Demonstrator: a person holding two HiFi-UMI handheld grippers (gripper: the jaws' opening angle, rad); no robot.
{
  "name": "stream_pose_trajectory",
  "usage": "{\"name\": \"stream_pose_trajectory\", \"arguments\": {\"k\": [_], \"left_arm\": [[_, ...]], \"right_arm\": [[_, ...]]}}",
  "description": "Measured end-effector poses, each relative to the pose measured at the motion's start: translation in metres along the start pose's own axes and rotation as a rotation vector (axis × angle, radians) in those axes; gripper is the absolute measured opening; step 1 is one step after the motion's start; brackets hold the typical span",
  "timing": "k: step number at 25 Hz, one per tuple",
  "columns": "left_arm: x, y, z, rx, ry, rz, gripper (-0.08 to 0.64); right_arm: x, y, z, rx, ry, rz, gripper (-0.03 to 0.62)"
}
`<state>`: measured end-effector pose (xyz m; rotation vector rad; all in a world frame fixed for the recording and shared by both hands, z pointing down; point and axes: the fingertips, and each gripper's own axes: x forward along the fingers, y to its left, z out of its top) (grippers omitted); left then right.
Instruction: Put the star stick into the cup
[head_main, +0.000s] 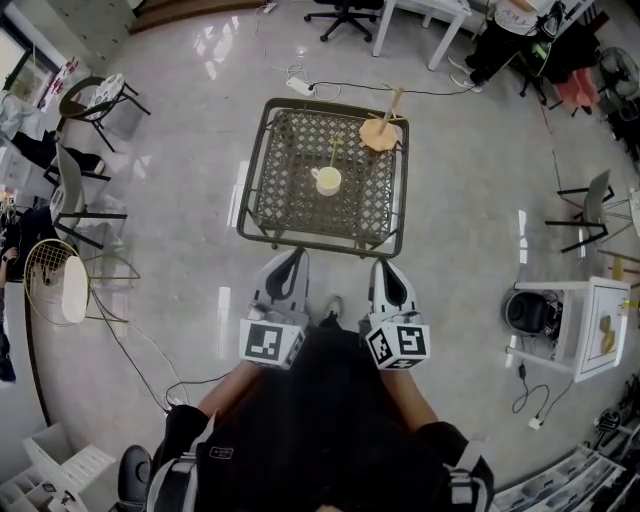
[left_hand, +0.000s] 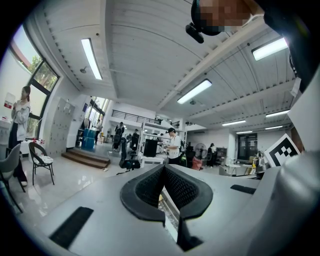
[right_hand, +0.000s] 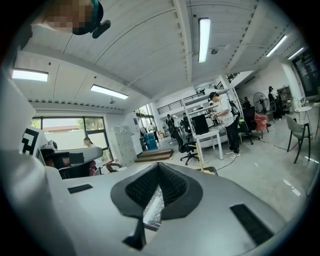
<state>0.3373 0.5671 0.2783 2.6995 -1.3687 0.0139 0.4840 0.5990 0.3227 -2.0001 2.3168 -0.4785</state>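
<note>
**Star stick lies ahead and to the right, nearer the right claw**

The orange star-headed stick with a pale wooden handle (head_main: 381, 130) lies flat at the far right corner of the dark metal lattice worktop (head_main: 285, 205). Its star head rests on the lattice. The handle runs away from the person and a little to the right, and its end reaches past the far rim. The small cream cup (head_main: 327, 181) stands upright near the middle of the worktop, well apart from the star, to the star's left and on the side nearer the person. A thin yellow-green stick (head_main: 334, 152) already leans out of the cup.

Both claws hang short of the worktop's near rim, close to the person's body and pointed forward. In its own view the left claw (head_main: 292, 258) (left_hand: 164, 168) has its ribbed black pads meeting at the tips, with nothing between them. The right claw (head_main: 386, 268) (right_hand: 159, 165) is closed in the same way and is also empty.

The star stick lies almost straight ahead of the right claw, across the full depth of the worktop, while the left claw would have to cross over the cup to reach it. The right claw therefore looks the better placed of the two. Because the handle points away, a grip on it would probably come from above, across the handle just behind the star. The stick would then have to be turned upright before it goes into the cup.
</note>
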Motion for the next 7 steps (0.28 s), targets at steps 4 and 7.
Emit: {"name": "stream_pose_trajectory", "arguments": {"k": [4, 7], "left_arm": [[-0.0020, -0.0033, 0.0010, -0.003, 0.003, -0.003, 0.017], [-0.0029, -0.0047, 0.0000, -0.007, 0.007, -0.004, 0.017]], "right_arm": [[-0.0030, 0.0022, -0.0004, 0.003, 0.001, 0.004, 0.011], [-0.0048, 0.0039, -0.0002, 0.006, -0.002, 0.006, 0.011]]}}
